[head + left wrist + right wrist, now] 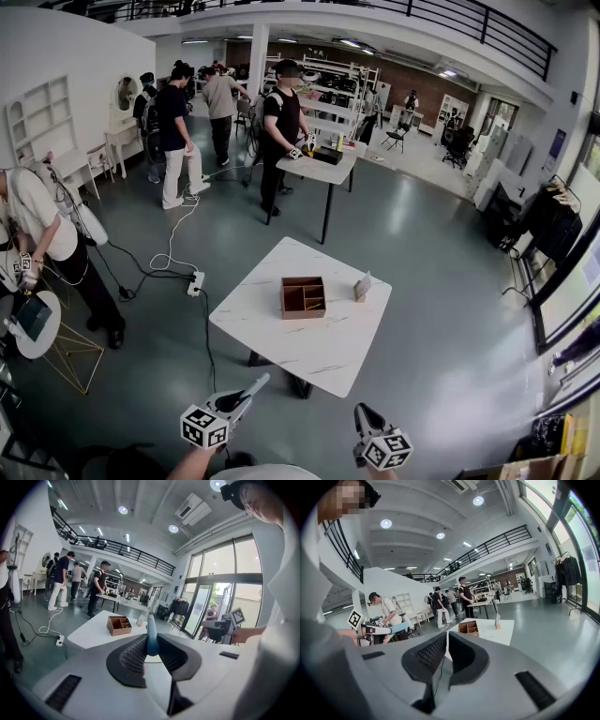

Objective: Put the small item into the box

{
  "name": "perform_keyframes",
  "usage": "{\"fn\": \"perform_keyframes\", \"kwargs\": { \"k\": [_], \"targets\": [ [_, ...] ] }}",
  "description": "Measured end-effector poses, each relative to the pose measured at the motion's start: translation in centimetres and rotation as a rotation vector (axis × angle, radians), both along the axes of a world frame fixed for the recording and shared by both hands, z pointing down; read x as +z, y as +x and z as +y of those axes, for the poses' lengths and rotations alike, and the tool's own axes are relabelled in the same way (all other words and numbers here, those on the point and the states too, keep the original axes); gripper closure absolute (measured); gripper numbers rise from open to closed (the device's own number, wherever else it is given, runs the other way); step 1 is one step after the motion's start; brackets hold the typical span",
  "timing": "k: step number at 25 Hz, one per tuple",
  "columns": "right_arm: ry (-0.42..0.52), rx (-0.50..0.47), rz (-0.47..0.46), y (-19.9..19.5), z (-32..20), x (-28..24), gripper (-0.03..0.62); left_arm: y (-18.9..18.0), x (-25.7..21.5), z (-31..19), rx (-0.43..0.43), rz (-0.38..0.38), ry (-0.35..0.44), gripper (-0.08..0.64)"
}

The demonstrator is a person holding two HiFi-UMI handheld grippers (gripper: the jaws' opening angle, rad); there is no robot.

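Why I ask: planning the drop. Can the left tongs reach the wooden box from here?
Probably not yet. The left tongs, shut on a blue item, hang short of the table; the wooden box sits farther in. Nothing blocks the way.

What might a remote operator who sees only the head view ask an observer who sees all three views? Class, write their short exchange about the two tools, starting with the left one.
Operator: From the head view I can't tell. Is the left tool carrying anything?
Observer: Yes. The left gripper view shows a blue object clamped upright between its jaws.
Operator: And the right tool?
Observer: The right gripper view shows its jaws together, with nothing between them.
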State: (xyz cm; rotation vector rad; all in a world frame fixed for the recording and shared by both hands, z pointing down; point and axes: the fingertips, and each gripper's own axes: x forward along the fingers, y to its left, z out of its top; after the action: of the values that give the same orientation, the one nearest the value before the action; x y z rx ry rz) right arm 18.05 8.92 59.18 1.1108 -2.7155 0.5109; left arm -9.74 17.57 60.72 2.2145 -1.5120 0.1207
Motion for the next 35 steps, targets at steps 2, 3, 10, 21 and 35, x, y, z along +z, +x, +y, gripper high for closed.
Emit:
{"fn": "perform_keyframes", "kwargs": {
  "k": [2,3,10,21,35],
  "targets": [
    [-0.001,0.002,-0.002,-0.1,0.0,-0.1,0.557,-0.1,-0.1,0.1,0.001,0.001,0.001,0.485],
    [-0.002,0.004,-0.003,-0.1,0.0,-0.1,0.557,-0.2,-0.2,0.1,0.001,0.002,0.002,0.485],
    [0.003,0.008,-0.006,-0.6,0.1,-0.3,0.557,-0.7,-0.2,0.1,0.002,0.004,0.004,0.485],
    [-0.011,0.019,-0.014,-2.0,1.1,-0.2,0.557,-1.7,0.3,0.9,0.019,0.015,0.001,0.485],
    [-0.022,0.062,0.026,-5.1,3.8,1.1,0.557,-5.0,1.8,2.2,0.079,0.024,-0.025,0.485]
  ]
}}
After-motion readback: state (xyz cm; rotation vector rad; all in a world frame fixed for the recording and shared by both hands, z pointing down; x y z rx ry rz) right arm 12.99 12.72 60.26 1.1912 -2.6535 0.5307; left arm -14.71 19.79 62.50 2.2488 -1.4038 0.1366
